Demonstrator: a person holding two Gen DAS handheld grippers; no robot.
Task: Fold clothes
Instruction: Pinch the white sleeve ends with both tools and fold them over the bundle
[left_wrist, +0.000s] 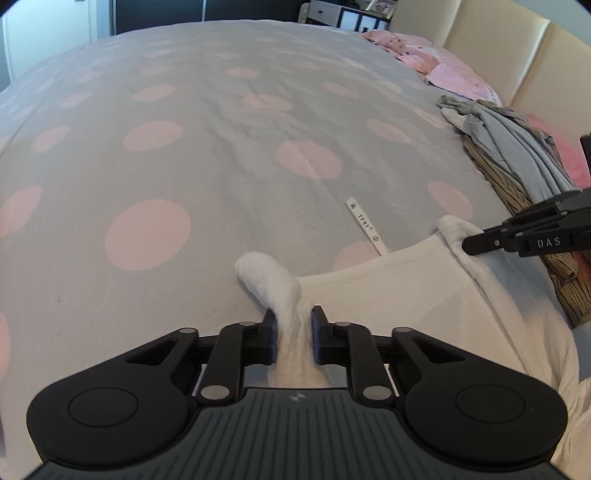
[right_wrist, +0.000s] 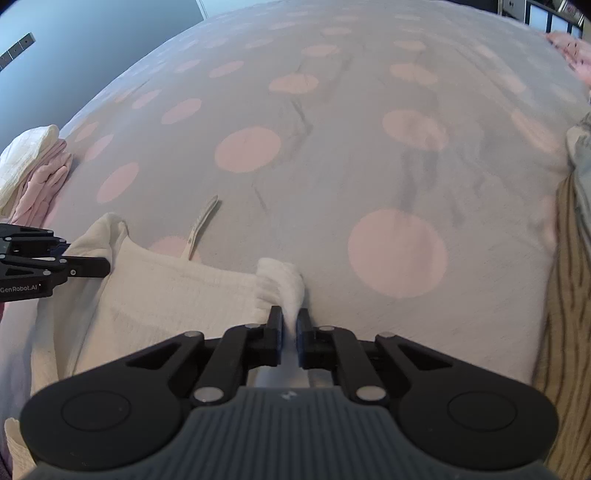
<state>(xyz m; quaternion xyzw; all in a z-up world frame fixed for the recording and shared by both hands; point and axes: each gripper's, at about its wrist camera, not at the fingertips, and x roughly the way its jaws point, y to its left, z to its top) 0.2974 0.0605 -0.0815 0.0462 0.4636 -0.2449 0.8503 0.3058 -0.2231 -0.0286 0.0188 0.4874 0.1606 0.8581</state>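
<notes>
Both claws pinch corners of the cream garment (left_wrist: 406, 295) lying on my spotted bedspread (left_wrist: 221, 147): left gripper (left_wrist: 294, 328) clamps one bunched corner, right gripper (right_wrist: 290, 328) the other, beside a clothes pile (left_wrist: 517, 155).

I count two grippers (left_wrist: 293, 326) (right_wrist: 290, 328), one cream garment (left_wrist: 406, 291) with one label strip (left_wrist: 365, 225), one bedspread (left_wrist: 221, 147), one unfolded clothes heap (left_wrist: 517, 147) at its right edge, one folded stack (right_wrist: 33, 162) at its left edge.
</notes>
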